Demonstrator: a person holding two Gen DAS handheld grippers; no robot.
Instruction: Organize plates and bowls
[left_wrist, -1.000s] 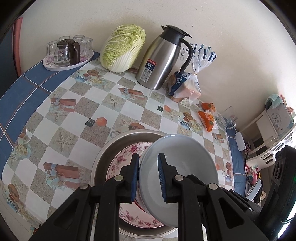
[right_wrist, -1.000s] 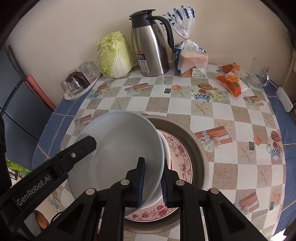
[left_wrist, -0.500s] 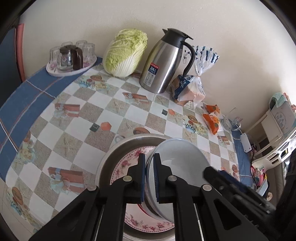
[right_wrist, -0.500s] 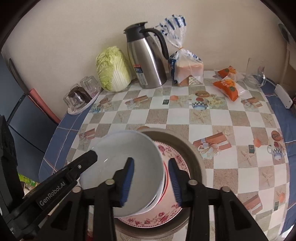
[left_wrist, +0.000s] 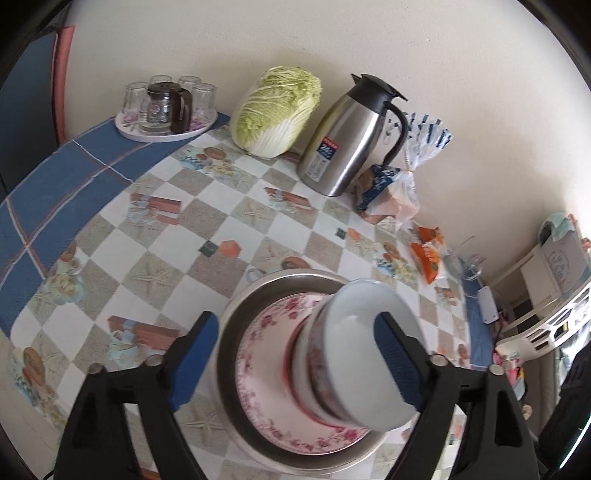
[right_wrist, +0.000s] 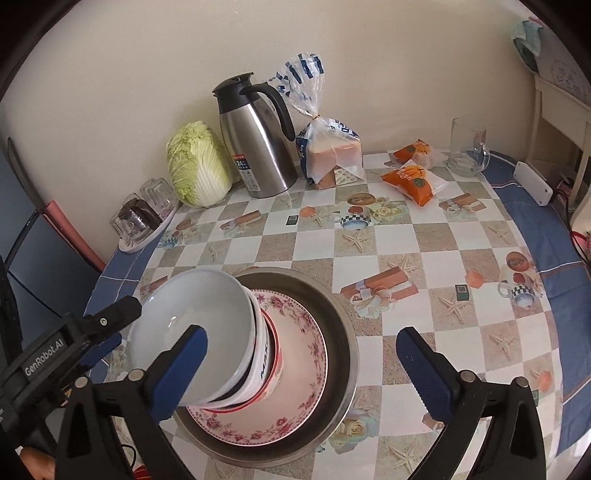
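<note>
Both hand-held grippers, left (left_wrist: 295, 363) & right (right_wrist: 301, 373), jaws just opened wide, gripping nothing: white bowl (right_wrist: 192, 332) nests on stacked bowls btwn them, over floral plate (right_wrist: 295, 406) in metal basin (right_wrist: 340, 350), so stack stands unaided

someone's home dining table for sure, checkered seaside-print tablecloth (right_wrist: 436, 240), napa cabbage (right_wrist: 197, 168), steel thermos jug (right_wrist: 255, 147), bagged bread loaf (right_wrist: 332, 155), tray of upturned glasses (left_wrist: 166, 127), snack packets (right_wrist: 412, 181)

Black fingers (left_wrist: 402, 362), blue pads, silver screws

The stacked bowls (left_wrist: 354, 354) hide the middle of the floral plate (left_wrist: 266, 354) beneath them.
</note>
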